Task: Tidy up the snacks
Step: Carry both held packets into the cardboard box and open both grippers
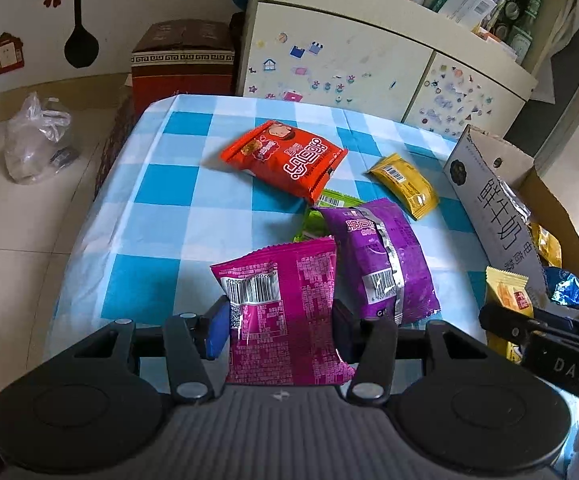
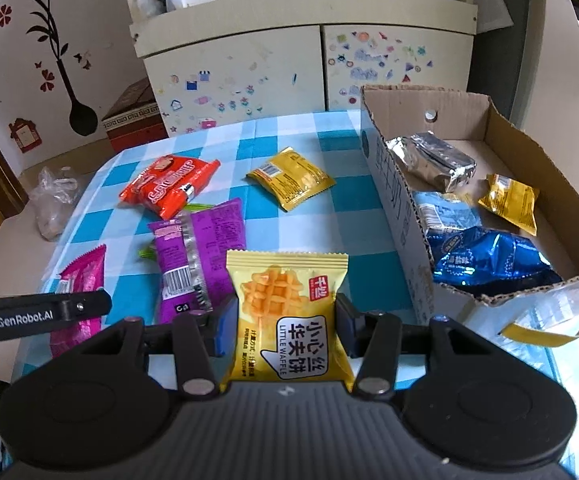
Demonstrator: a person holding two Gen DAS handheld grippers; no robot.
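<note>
My left gripper (image 1: 277, 320) is shut on a magenta snack packet (image 1: 281, 304), held above the checked tablecloth (image 1: 161, 184). My right gripper (image 2: 285, 320) is shut on a yellow waffle packet (image 2: 289, 320), just left of a cardboard box (image 2: 537, 148). On the cloth lie an orange packet (image 1: 285, 158), a purple packet (image 1: 381, 256), a small yellow packet (image 1: 407, 184) and a green one (image 1: 329, 202) partly hidden under the others. The box holds a silver packet (image 2: 433, 160), a small yellow packet (image 2: 511, 200) and blue packets (image 2: 485, 260).
A cream cabinet (image 1: 329, 48) with stickers stands behind the table. A red-brown carton (image 1: 181, 64) sits at the table's far left corner. A clear plastic bag (image 1: 35, 140) lies on the floor to the left.
</note>
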